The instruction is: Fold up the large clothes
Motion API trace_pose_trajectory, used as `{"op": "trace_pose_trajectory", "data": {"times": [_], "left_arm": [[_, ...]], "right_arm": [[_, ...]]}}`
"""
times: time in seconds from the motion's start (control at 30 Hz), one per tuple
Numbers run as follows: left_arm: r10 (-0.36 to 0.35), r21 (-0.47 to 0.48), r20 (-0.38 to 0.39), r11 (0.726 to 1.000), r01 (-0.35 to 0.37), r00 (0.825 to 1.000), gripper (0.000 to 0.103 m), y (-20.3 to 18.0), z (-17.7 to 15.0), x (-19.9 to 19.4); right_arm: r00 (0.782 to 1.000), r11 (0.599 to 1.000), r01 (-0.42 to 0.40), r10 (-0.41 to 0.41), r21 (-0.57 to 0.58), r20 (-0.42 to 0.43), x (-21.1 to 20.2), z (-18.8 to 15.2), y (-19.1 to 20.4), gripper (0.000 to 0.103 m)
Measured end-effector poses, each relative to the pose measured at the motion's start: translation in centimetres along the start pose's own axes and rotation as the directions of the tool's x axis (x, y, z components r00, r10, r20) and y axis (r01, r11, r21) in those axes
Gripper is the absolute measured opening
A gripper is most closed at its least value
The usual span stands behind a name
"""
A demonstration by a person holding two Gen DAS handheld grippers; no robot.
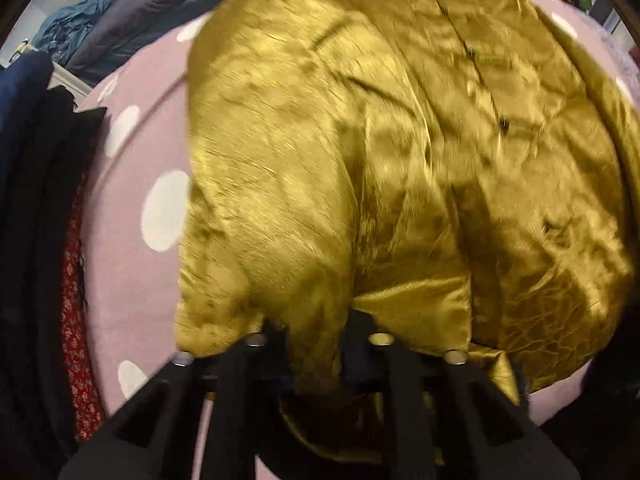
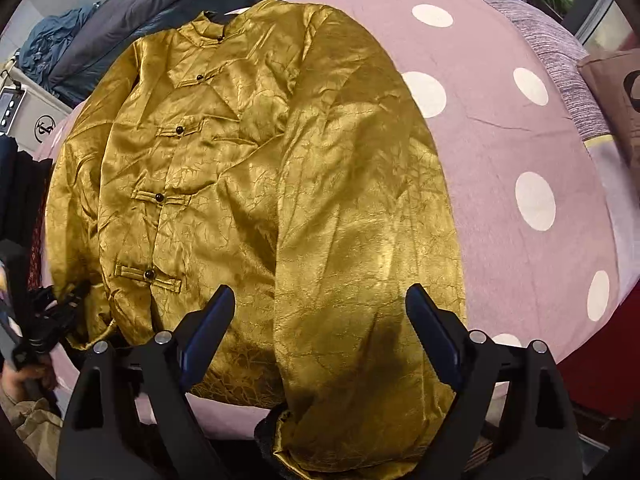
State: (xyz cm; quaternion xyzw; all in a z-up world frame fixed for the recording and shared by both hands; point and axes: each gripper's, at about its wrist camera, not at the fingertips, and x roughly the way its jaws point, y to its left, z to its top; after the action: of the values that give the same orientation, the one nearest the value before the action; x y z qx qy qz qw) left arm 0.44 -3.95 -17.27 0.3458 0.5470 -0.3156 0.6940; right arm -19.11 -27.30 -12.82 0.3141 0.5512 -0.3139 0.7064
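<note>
A shiny gold jacket [image 1: 360, 140] [image 2: 240, 160] with black knot buttons lies front up on a pink cover with white dots [image 1: 132, 240] [image 2: 500, 140]. My left gripper [image 1: 320, 332] points down at the jacket's near edge, where gold fabric is bunched between its jaws and hides the fingertips. The right wrist view shows the left gripper [image 2: 60, 304] at the jacket's lower left corner. My right gripper [image 2: 320, 300] hangs open over the right sleeve near the hem, its blue pads [image 2: 216, 320] wide apart with nothing pinched between them.
Dark clothes [image 1: 32, 200] and a red patterned fabric [image 1: 76, 320] hang along the left side. Grey and blue bedding [image 2: 120, 20] is piled at the back. A white box [image 2: 36, 120] stands back left, and a brown bag [image 2: 616, 96] lies on the right.
</note>
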Motion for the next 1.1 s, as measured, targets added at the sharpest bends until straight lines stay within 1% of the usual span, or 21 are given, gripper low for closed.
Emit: {"op": "trace_pose_trajectory", "data": {"times": [0.07, 0.13, 0.17, 0.2, 0.27, 0.33, 0.37, 0.4, 0.43, 0.5, 0.57, 0.67, 0.73, 0.77, 0.8, 0.83, 0.87, 0.9, 0.93, 1.0, 1.1], "left_arm": [[0.030, -0.046, 0.058, 0.999, -0.027, 0.998, 0.008, 2.8, 1.2, -2.5], [0.131, -0.109, 0.141, 0.987, -0.117, 0.981, 0.007, 7.2, 2.8, -5.5], [0.185, -0.138, 0.169, 0.977, -0.163, 0.968, 0.007, 9.2, 3.4, -6.7], [0.275, -0.204, 0.201, 0.951, -0.235, 0.940, 0.007, 12.8, 4.5, -8.6], [0.354, -0.307, 0.219, 0.910, -0.280, 0.909, 0.011, 17.5, 5.9, -10.9], [0.427, -0.434, 0.199, 0.845, -0.311, 0.882, 0.039, 22.8, 7.0, -12.6], [0.475, -0.474, 0.172, 0.808, -0.350, 0.863, 0.074, 24.5, 7.4, -12.9], [0.525, -0.500, 0.130, 0.767, -0.402, 0.841, 0.087, 25.9, 7.8, -12.9], [0.536, -0.506, 0.118, 0.757, -0.414, 0.836, 0.093, 26.4, 8.1, -13.1], [0.527, -0.509, 0.147, 0.766, -0.392, 0.837, 0.094, 25.8, 7.7, -13.6], [0.527, -0.501, 0.177, 0.775, -0.385, 0.831, 0.096, 24.2, 7.3, -13.8], [0.526, -0.416, 0.242, 0.815, -0.403, 0.815, 0.097, 20.2, 6.4, -13.5], [0.533, -0.364, 0.254, 0.826, -0.431, 0.807, 0.097, 18.5, 6.3, -12.7], [0.538, -0.364, 0.245, 0.822, -0.438, 0.807, 0.097, 18.3, 6.3, -12.2], [0.533, -0.383, 0.219, 0.818, -0.430, 0.817, 0.097, 18.2, 6.2, -11.9], [0.512, -0.405, 0.205, 0.820, -0.404, 0.834, 0.097, 18.4, 6.0, -11.8], [0.465, -0.435, 0.200, 0.831, -0.347, 0.862, 0.097, 18.8, 5.8, -11.7], [0.443, -0.448, 0.200, 0.834, -0.320, 0.874, 0.097, 18.9, 5.4, -11.7], [0.422, -0.467, 0.195, 0.834, -0.295, 0.885, 0.097, 19.1, 5.0, -11.5], [0.411, -0.478, 0.176, 0.830, -0.287, 0.895, 0.097, 18.8, 4.3, -11.2], [0.388, -0.470, 0.154, 0.838, -0.278, 0.909, 0.097, 18.0, 2.9, -10.4]], "right_arm": [[1.000, 1.000, -0.003, 0.003, 0.023, -0.001, -0.2, 0.0, -0.7, 0.086], [1.000, 0.999, -0.001, 0.001, 0.045, -0.012, -0.1, 0.0, -1.6, 0.086], [1.000, 0.999, 0.001, -0.001, 0.051, -0.017, 0.2, 0.0, -1.8, 0.086], [1.000, 0.998, 0.002, -0.001, 0.057, -0.024, 0.4, 0.0, -2.1, 0.086], [0.999, 0.998, 0.001, 0.001, 0.062, -0.036, 0.6, 0.0, -2.4, 0.086], [0.999, 0.998, 0.002, 0.001, 0.057, -0.047, 0.9, 0.0, -2.5, 0.086], [0.998, 0.999, 0.003, 0.000, 0.051, -0.056, 1.1, 0.0, -2.5, 0.086], [0.998, 0.999, 0.004, -0.001, 0.047, -0.066, 1.3, 0.0, -2.4, 0.086], [0.997, 0.999, 0.005, -0.002, 0.044, -0.073, 1.5, -0.1, -2.4, 0.086], [0.997, 0.999, 0.008, -0.005, 0.036, -0.078, 1.6, -0.3, -2.3, 0.086], [0.997, 1.000, 0.018, -0.016, 0.026, -0.078, 1.4, -0.7, -2.3, 0.086], [0.994, 1.000, 0.024, -0.024, -0.003, -0.106, 1.3, -1.5, -2.3, 0.086], [0.991, 0.999, 0.027, -0.033, -0.043, -0.133, 1.4, -2.1, -2.0, 0.086], [0.988, 0.997, 0.038, -0.048, -0.068, -0.149, 1.5, -2.5, -1.8, 0.086], [0.984, 0.994, 0.058, -0.073, -0.093, -0.162, 1.8, -2.8, -1.7, 0.086], [0.980, 0.990, 0.081, -0.100, -0.114, -0.170, 2.0, -3.2, -1.5, 0.086], [0.976, 0.985, 0.104, -0.128, -0.141, -0.176, 2.4, -3.6, -1.4, 0.086], [0.974, 0.981, 0.114, -0.142, -0.159, -0.176, 2.6, -3.9, -1.3, 0.074], [0.970, 0.973, 0.136, -0.169, -0.186, -0.173, 2.9, -4.2, -1.3, 0.047], [0.962, 0.958, 0.183, -0.221, -0.220, -0.162, 3.2, -4.4, -1.5, 0.018], [0.975, 0.972, 0.180, -0.197, -0.152, -0.106, 1.2, -3.1, -4.0, 0.009]]}}
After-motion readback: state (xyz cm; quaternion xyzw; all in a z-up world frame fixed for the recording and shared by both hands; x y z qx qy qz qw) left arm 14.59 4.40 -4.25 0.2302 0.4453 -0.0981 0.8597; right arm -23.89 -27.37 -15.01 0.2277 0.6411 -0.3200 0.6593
